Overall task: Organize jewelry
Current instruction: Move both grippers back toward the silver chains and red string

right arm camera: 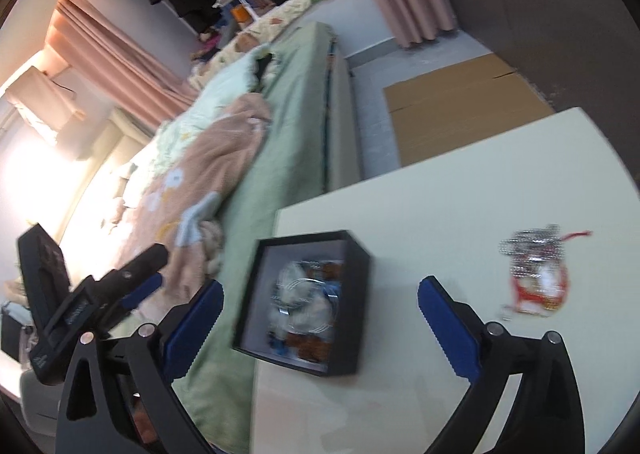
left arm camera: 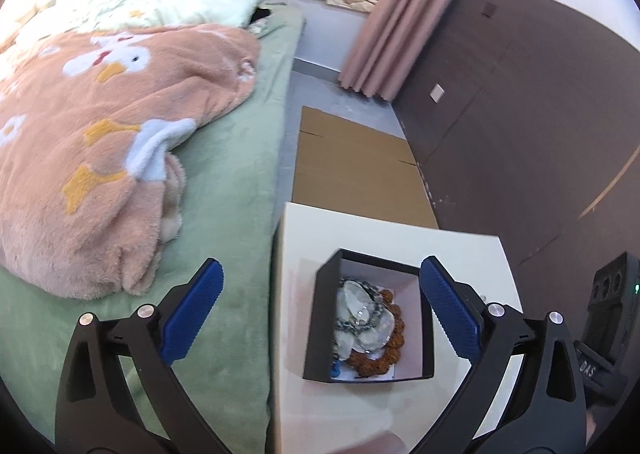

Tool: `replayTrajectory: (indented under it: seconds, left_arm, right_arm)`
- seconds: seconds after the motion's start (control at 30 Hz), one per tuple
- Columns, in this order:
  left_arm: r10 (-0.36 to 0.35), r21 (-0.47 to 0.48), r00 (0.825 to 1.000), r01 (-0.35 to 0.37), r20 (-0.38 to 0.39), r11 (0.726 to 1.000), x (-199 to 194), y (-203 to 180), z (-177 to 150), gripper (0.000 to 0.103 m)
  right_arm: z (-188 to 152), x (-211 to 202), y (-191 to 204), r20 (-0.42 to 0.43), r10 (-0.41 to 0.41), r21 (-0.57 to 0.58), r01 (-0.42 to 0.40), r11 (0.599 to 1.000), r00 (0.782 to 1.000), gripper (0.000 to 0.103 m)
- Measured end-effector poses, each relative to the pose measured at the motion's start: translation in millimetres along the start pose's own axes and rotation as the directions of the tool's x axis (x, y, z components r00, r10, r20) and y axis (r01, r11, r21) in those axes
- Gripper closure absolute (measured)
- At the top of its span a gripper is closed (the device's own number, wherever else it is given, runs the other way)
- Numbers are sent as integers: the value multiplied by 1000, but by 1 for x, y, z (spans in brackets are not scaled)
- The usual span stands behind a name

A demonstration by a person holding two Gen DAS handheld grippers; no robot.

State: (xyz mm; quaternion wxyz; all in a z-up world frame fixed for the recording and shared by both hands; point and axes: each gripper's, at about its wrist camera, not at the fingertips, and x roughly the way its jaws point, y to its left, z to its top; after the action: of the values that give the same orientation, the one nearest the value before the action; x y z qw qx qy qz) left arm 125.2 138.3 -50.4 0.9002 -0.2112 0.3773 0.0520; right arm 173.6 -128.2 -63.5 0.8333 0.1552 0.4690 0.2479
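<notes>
We hold both grippers, left [left arm camera: 320, 306] & right [right arm camera: 320, 318], spread wide w/ nothing pinched, above black jewelry box [left arm camera: 320, 318] on table [left arm camera: 472, 254].

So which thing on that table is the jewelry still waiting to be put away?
Start at the cream table beside the green bed. A black box of jewelry sits near the bed-side edge. The loose piece lies apart on bare tabletop: a glittery silver tangle with red cord, not boxed.

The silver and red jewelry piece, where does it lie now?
In the right wrist view the silver and red jewelry piece lies on the cream table, right of the black open box, apart from it.
</notes>
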Motion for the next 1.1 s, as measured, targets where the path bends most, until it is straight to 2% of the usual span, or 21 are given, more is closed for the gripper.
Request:
replayTrajectory:
  seconds: [0.3, 0.63, 0.9, 1.1]
  left_arm:
    - [-19, 88, 1000, 21, -20, 996, 7, -32, -10, 5]
    - [-75, 181, 995, 86, -67, 980, 17, -77, -26, 5]
    - [-101, 296, 988, 131, -116, 946, 30, -125, -49, 5]
    - [-133, 327, 982, 171, -138, 929, 40, -153, -63, 5]
  right_arm:
    - [1, -22, -44, -48, -87, 47, 89, 995, 995, 7]
    - [0, -46, -89, -69, -155, 83, 161, 984, 985, 7]
    - [1, -54, -126, -100, -172, 150, 186, 971, 980, 7]
    - [4, -65, -146, -64, -156, 200, 166, 966, 986, 7]
